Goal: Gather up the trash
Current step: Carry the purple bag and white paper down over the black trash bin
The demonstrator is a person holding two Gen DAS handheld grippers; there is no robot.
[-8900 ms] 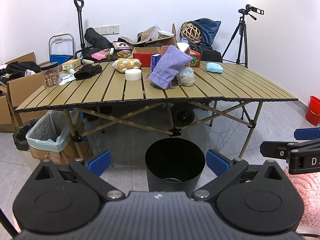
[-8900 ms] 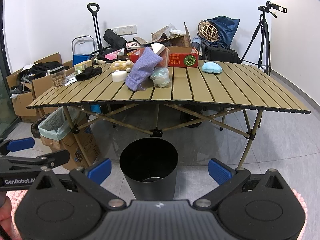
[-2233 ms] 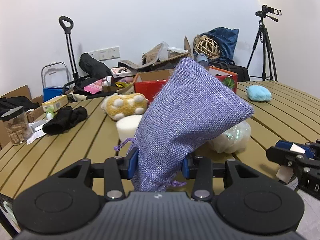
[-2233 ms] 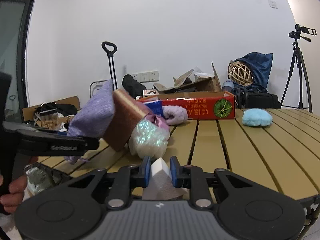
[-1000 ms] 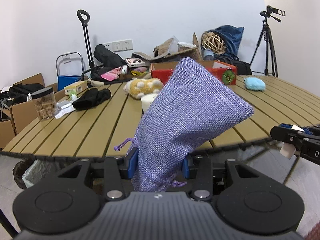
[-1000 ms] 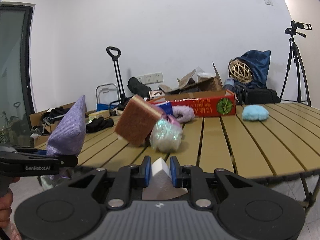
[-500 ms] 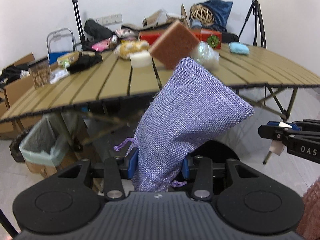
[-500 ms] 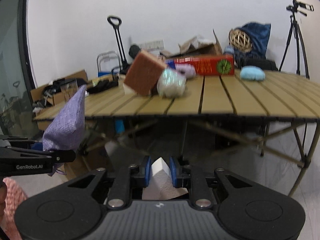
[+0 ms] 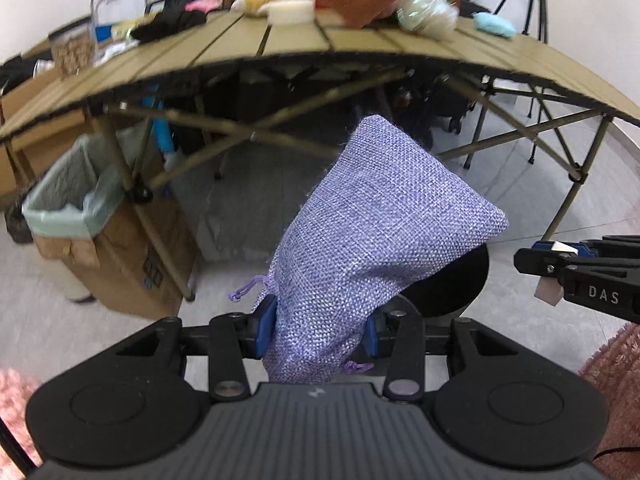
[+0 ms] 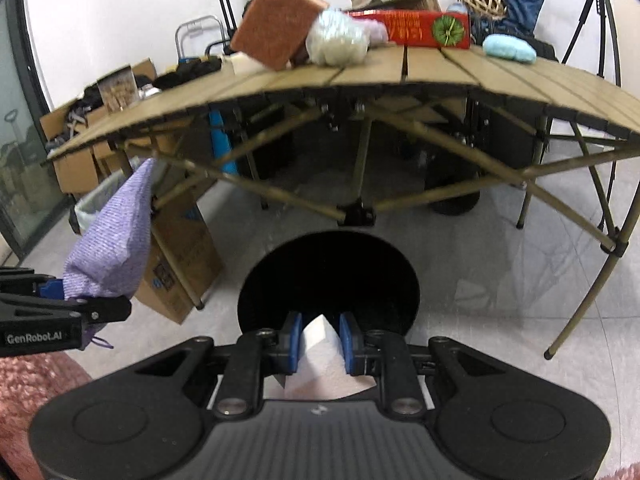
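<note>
A slatted table [image 10: 460, 68] stands over grey floor; left gripper [image 9: 316, 324] clamps a purple pouch [image 9: 372, 232], right gripper [image 10: 319, 338] pinches white paper [image 10: 316, 332] above the black bin [image 10: 328, 280].

A purple woven drawstring pouch [image 9: 372, 240] stands upright and bulging, its gathered neck pinched low, with its loose cords [image 9: 245, 287] hanging left. A folded white paper scrap [image 10: 318, 330] pokes up, clamped at both sides, over the near rim of the round black bin [image 10: 328, 272] on the floor.
</note>
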